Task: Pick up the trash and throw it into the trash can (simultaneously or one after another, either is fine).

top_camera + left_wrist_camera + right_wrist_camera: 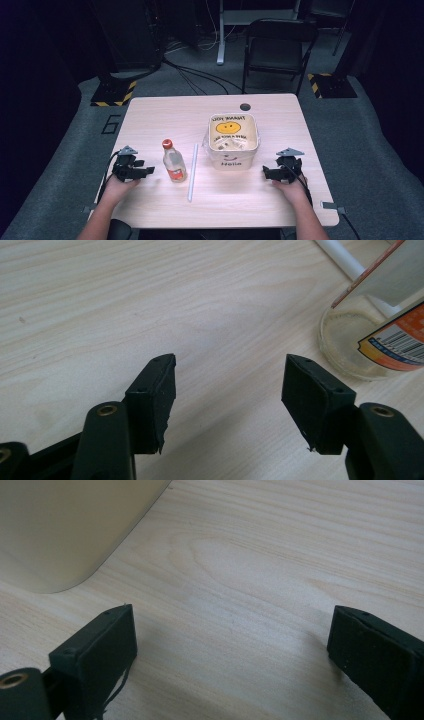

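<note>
My left gripper (227, 390) has its jaws spread with nothing between them, only bare table (150, 115) under the pads. It sits just left of the bottle (174, 161), aimed toward it but apart from it. In the left gripper view the bottle's clear base shows off to the upper right of the jaw gap, not centred.

My right gripper (235, 645) is spread wide as well, holding nothing, resting near the corner of the cream bin (233, 140) on the right side of the table.

Bottle: stands upright, long axis vertical, red cap (167, 144) on top, left of table centre. White straw (192, 172) lies flat just right of it, long axis running toward and away from me.

Risk as I judge it: the bottle is off my jaw line, so pushing in from here could catch it with one pad and tip it onto the straw. A tall, narrow bottle gripped low might also swing.
</note>
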Available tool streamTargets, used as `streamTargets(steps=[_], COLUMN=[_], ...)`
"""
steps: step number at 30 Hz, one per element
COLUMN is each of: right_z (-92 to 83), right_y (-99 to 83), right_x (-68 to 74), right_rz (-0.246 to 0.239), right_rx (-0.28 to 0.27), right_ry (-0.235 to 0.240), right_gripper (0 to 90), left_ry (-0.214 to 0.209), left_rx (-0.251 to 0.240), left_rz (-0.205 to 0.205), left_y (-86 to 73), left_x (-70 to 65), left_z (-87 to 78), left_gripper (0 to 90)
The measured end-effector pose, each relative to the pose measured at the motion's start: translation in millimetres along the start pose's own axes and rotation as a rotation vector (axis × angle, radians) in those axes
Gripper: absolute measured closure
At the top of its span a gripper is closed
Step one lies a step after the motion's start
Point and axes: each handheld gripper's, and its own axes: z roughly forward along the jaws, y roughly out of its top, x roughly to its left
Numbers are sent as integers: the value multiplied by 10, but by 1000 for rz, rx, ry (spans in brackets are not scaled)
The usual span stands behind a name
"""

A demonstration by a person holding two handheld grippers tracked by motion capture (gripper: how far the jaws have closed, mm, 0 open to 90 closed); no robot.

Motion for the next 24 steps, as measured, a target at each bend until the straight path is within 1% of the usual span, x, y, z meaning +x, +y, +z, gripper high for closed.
streamTargets(steps=[2, 3, 4, 5, 6, 7, 8, 9, 10, 11, 12, 17, 18, 19, 20, 22, 24], right_z=[0, 0, 2, -1, -1, 0, 1, -1, 0, 0, 0, 1, 1, 1, 1, 1, 1], right_y=[0, 0, 0, 0, 0, 0, 0, 0, 0, 0, 0, 0, 0, 0, 0, 0, -1], right_x=[0, 0, 0, -1, -1, -2, -1, -1, -2, -1, -1, -1, -1, -1, -1, -1, -1], right_rz=[1, 0, 1, -1, -1, -2, -1, -1, -2, -2, -2, 0, 0, -1, -1, 0, -1], right_rx=[0, 0, -1, 1, 1, 1, 0, 1, 0, 0, 0, 0, -1, 0, 0, 0, 0], right_ry=[0, 1, -4, 2, 2, -2, -3, 2, -2, -2, -2, -3, -3, -3, -3, -3, -3], right_gripper=[49, 49, 49, 49, 49, 49, 49, 49, 49, 49, 49, 49, 49, 49, 49, 49, 49], left_ry=[1, -9, -10, -21, -21, -32, -32, -42, -42, -56, -56, -65, -71, -101, -101, -115, -120], left_rx=[-2, -11, -20, -32, -32, -57, -57, -84, -84, -94, -94, -123, -128, -137, -137, -144, -142], left_rz=[4, 4, 9, 7, 7, 2, 2, 8, 8, 30, 30, 64, 63, 72, 72, 95, 102], left_y=[6, 29, 44, 60, 60, 100, 100, 143, 143, 190, 190, 291, 309, 343, 343, 398, 412], left_x=[4, 3, 4, -1, -1, -17, -17, -44, -44, -77, -77, -174, -189, -213, -213, -269, -284], left_z=[-20, -80, -106, -135, -135, -201, -201, -262, -262, -319, -319, -431, -454, -494, -494, -551, -567], left_gripper=[403, 410, 411, 414, 420, 420, 422, 425, 435, 444, 443, 435, 425, 431, 432, 434, 435])
